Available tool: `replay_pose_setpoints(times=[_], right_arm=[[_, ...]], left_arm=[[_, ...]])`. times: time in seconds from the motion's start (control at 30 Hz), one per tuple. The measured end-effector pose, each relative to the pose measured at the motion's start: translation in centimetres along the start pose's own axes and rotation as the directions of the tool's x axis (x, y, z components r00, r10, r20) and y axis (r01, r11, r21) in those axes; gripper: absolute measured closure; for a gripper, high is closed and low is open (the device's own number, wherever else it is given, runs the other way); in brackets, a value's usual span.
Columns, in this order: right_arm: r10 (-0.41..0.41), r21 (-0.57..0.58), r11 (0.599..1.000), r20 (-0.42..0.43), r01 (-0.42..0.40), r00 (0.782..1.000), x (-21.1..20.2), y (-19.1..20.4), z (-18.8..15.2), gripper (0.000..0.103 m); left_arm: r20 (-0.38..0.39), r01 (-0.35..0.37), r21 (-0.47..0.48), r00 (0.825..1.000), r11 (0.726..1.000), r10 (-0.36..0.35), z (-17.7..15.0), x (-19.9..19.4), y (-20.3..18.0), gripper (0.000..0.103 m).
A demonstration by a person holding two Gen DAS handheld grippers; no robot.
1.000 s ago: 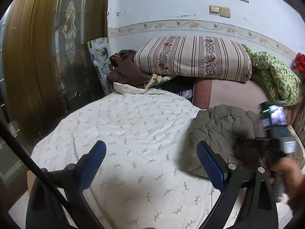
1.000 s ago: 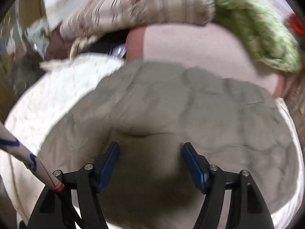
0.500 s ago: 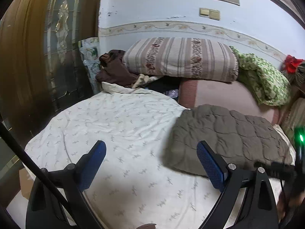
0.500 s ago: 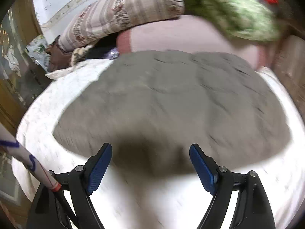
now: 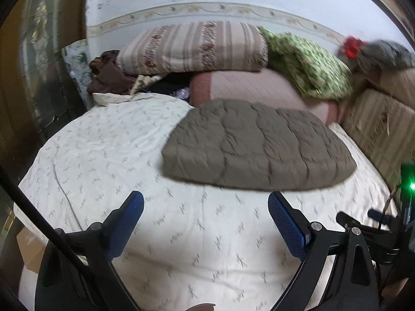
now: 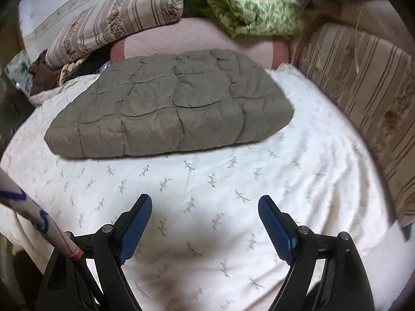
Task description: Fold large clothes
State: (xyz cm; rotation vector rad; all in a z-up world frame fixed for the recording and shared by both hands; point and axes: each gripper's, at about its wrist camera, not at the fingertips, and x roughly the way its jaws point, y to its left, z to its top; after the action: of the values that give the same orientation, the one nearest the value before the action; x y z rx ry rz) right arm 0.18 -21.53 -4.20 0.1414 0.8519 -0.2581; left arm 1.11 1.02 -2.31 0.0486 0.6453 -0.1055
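A grey-brown quilted jacket (image 5: 259, 147) (image 6: 168, 103) lies folded into a flat rectangle on the white leaf-print bed sheet (image 5: 103, 168) (image 6: 259, 181). My left gripper (image 5: 205, 217) is open above bare sheet, just short of the jacket's near edge, with nothing between its blue pads. The right gripper (image 6: 205, 217) is also open and empty. It hovers over the sheet well back from the jacket. Nothing touches the jacket. A dark part of the right tool with a green light (image 5: 409, 186) shows at the right edge of the left wrist view.
At the head of the bed are a striped pillow (image 5: 194, 46), a green patterned blanket (image 5: 306, 62), a pink cushion (image 5: 246, 88) and brown clothes (image 5: 109, 77). Striped cardboard boxes (image 6: 363, 77) line the right side. A wooden door (image 5: 39, 64) stands on the left.
The right gripper has drawn back from on top of the jacket to bare sheet in front of it. The left gripper has swung right, bringing the whole folded jacket into view.
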Motion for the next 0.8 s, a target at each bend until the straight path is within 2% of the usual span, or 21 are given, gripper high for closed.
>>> replay_pose_setpoints(times=[0.1, 0.27, 0.5, 0.8], right_arm=[[-0.025, -0.038, 0.999, 0.016, 0.026, 1.0, -1.1, 0.3, -1.1, 0.013], [-0.025, -0.038, 0.999, -0.01, 0.025, 1.0, -1.5, 0.0, -2.7, 0.013], [-0.04, -0.024, 0.999, -0.027, 0.039, 0.999, -1.6, -0.6, -3.6, 0.013], [-0.046, -0.035, 0.998, -0.051, 0.044, 0.998, -0.9, -0.2, -3.7, 0.013]], left_arm=[[-0.038, 0.028, 0.002, 0.999, 1.0, -0.028, -0.7, -0.3, -0.7, 0.007], [-0.093, 0.037, -0.01, 0.995, 0.999, -0.038, -1.7, -0.3, -1.2, 0.007], [-0.148, 0.004, -0.004, 0.989, 1.0, -0.005, -2.3, 0.5, -1.4, 0.007], [-0.157, -0.04, 0.002, 0.987, 0.999, 0.04, -2.5, 1.4, -0.9, 0.007]])
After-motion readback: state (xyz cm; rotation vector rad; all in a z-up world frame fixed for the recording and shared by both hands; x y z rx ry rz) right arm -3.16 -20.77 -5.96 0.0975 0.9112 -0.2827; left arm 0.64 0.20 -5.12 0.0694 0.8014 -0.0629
